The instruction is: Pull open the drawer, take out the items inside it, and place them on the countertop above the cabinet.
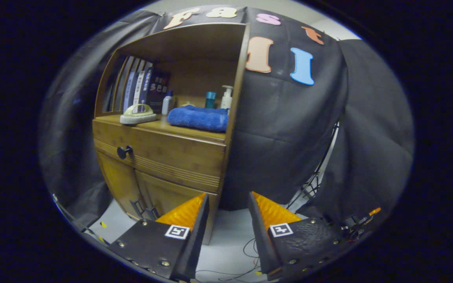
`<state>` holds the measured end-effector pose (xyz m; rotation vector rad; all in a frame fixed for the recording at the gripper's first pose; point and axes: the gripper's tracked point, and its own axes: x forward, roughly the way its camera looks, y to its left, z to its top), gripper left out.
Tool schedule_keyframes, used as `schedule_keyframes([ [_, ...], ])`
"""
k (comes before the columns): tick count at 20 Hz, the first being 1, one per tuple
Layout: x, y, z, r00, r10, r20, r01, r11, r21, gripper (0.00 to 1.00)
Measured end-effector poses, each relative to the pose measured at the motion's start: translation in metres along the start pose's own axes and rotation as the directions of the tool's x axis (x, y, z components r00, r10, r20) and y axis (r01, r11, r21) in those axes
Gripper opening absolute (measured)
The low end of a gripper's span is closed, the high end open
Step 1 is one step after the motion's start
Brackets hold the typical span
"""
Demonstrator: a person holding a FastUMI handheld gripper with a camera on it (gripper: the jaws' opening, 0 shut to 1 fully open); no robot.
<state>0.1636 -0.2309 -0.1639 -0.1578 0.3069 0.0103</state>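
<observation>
Approaching wooden bamboo cabinet (159,157); tongs (228,212) wide apart, empty. Drawer (163,151) shut. Next, likely: swing toward small dark round knob (124,151), close fingers on it, pull.

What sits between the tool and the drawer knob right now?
Nothing. In the gripper view the tool hangs open, well back from the drawer knob; only bare cabinet front lies across that stretch.

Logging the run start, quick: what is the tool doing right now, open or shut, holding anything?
Tool: open, fingers spread with nothing between them, short of the wooden cabinet; the drawer is shut, its knob untouched.
</observation>
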Motion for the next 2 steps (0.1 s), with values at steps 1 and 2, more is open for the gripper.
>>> schedule_keyframes([
  [1,-0.0002,-0.0063,0.0009,1.000,-0.010,0.018,0.010,1.000,0.007,0.60],
  [2,-0.0003,-0.0133,0.0004,0.999,-0.021,0.029,0.020,1.000,0.019,0.60],
])
